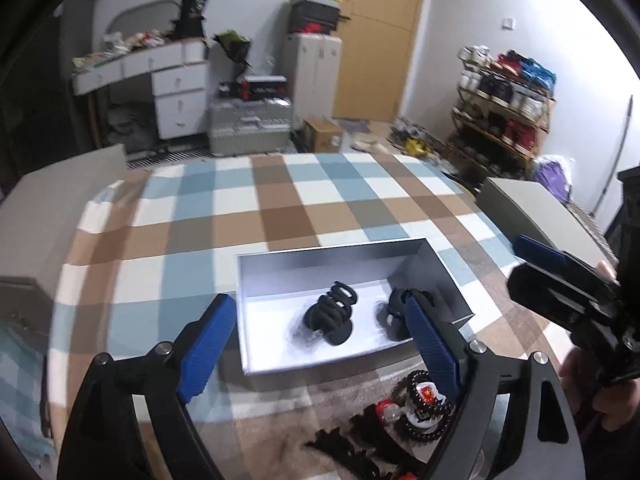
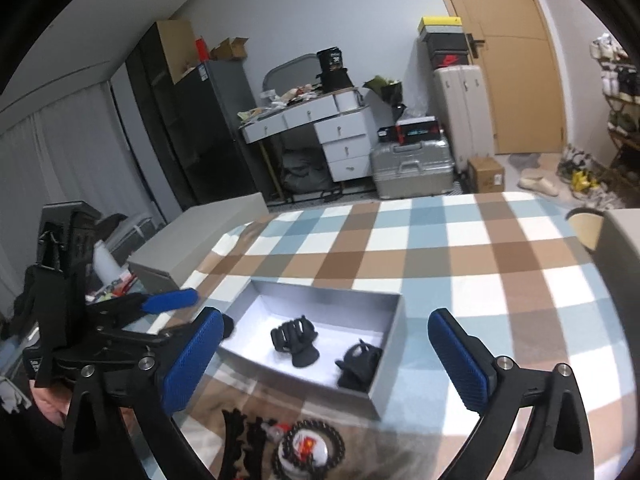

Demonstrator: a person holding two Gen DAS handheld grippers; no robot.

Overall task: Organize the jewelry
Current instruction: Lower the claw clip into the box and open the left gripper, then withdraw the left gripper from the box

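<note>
An open grey box (image 1: 320,264) (image 2: 320,296) stands on the checked tablecloth with two black hair claws inside. One claw (image 1: 332,316) (image 2: 296,340) sits in the middle, the other (image 1: 394,312) (image 2: 358,364) by the right wall. My left gripper (image 1: 320,308) is open above the box's near edge with nothing between its blue pads. My right gripper (image 2: 326,318) is wide open over the box and also empty. In front of the box lie a black bead bracelet (image 1: 412,378) (image 2: 316,424) around a round badge (image 2: 308,450), and black toothed clips (image 1: 344,448) (image 2: 244,444).
The other gripper shows at the side of each view, the right one (image 1: 560,280) and the left one (image 2: 172,300). Grey box-like blocks flank the table, left (image 1: 60,208) and right (image 1: 532,208). A paper cup (image 2: 586,228) stands at the far right.
</note>
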